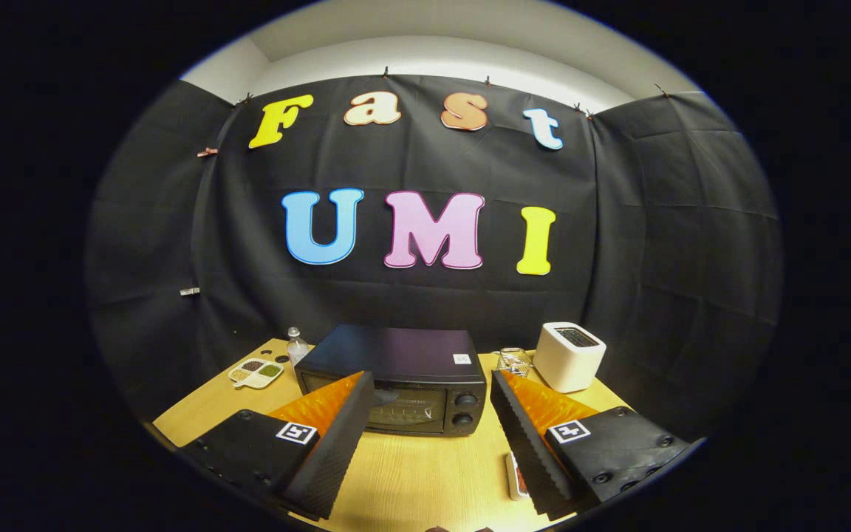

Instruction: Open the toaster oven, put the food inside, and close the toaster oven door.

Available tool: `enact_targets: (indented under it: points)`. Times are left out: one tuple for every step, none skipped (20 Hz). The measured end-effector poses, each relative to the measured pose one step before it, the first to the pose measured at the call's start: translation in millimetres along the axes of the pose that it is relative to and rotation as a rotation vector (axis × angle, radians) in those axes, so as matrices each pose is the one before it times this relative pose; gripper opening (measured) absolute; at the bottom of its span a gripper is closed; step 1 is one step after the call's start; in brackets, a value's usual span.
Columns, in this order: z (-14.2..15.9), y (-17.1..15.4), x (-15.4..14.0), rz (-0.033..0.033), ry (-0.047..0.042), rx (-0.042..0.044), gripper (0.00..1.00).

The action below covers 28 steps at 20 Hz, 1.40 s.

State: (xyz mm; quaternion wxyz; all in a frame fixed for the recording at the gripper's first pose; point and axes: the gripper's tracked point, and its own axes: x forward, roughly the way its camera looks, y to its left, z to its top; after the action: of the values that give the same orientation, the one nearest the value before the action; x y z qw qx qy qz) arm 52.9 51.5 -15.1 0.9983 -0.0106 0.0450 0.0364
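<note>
A black toaster oven stands on the wooden table, its glass door shut and two knobs on its right side. It sits beyond my fingers, framed by the gap between them. My gripper is open, held above the table with nothing between the fingers. A small flat item with a white rim, possibly the food, lies on the table beside the right finger, partly hidden by it.
A white pop-up toaster stands right of the oven, with a small glass jar between them. Left of the oven are a clear bottle and a white divided dish of grains. Black cloth walls close the booth.
</note>
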Motion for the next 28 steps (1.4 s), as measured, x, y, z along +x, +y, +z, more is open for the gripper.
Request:
enact_targets:
  points:
    - [-1.65, 5.15, 10.34, 0.00803, 0.00722, 0.00106, 0.97]
    - [-4.29, 6.29, 11.97, 0.00948, 0.01057, 0.00495, 0.97]
    - [-3.5, 6.25, 12.97, 0.00856, 0.0102, 0.00639, 0.97]
    - [-4.09, 6.01, 12.79, 0.00731, 0.01251, 0.00721, 0.97]
    - [-2.87, 6.8, 13.51, 0.00703, 0.01003, 0.0045, 0.97]
    - [-5.53, 5.52, 13.3, 0.00599, 0.011, 0.00265, 0.97]
    - [-3.28, 5.67, 13.31, 0.00717, 0.00747, 0.00119, 0.97]
    - [-5.2, 5.13, 12.05, 0.00572, 0.00631, 0.00006, 0.98]
    - [-4.42, 4.03, 12.35, 0.0026, 0.0099, -0.00034, 0.98]
    - [-7.12, 3.67, 11.34, 0.00243, 0.01195, 0.00309, 0.98]
    - [-5.82, 3.19, 10.28, 0.00009, 0.00964, 0.00569, 0.98]
    - [-5.8, 3.48, 9.18, -0.00018, 0.00789, 0.00485, 0.98]
    - [-5.92, 2.72, 9.18, -0.00503, 0.00861, 0.0017, 0.98]
    - [-7.69, 1.89, 9.16, -0.00406, 0.00948, 0.00235, 0.98]
    - [-7.36, 2.5, 8.05, -0.00412, 0.01216, 0.00363, 0.98]
    - [-8.84, 1.74, 7.46, -0.00504, 0.01479, -0.00028, 0.98]
    - [-7.38, 0.88, 6.45, -0.00894, 0.01505, -0.00862, 0.98]
    - [-7.28, -0.07, 5.52, -0.00949, 0.01447, -0.00979, 0.98]
    - [-7.12, 2.18, 4.03, 0.00111, 0.01781, 0.00026, 0.98]
    - [-6.01, 3.68, 2.07, 0.00732, 0.01789, 0.00506, 0.98]
    - [-5.44, 3.72, -0.37, 0.00113, 0.01093, 0.00372, 0.98]
    - [6.38, 0.86, -0.36, -0.00894, -0.03403, -0.00401, 0.98]
    - [-2.26, 0.76, 2.25, -0.00224, 0.00501, -0.02064, 0.98]
    - [0.01, 0.36, -0.99, -0.00182, -0.01393, 0.00054, 0.97]
    - [-1.62, 1.93, 1.06, 0.00734, 0.00655, 0.00778, 0.99]
    - [-3.81, -0.78, -0.66, 0.00501, 0.01361, 0.02054, 0.98]
    - [0.69, 0.25, 0.31, 0.0011, 0.00277, 0.01725, 0.98]
    - [0.33, 0.5, -0.61, -0.00001, 0.0032, -0.00813, 0.98]
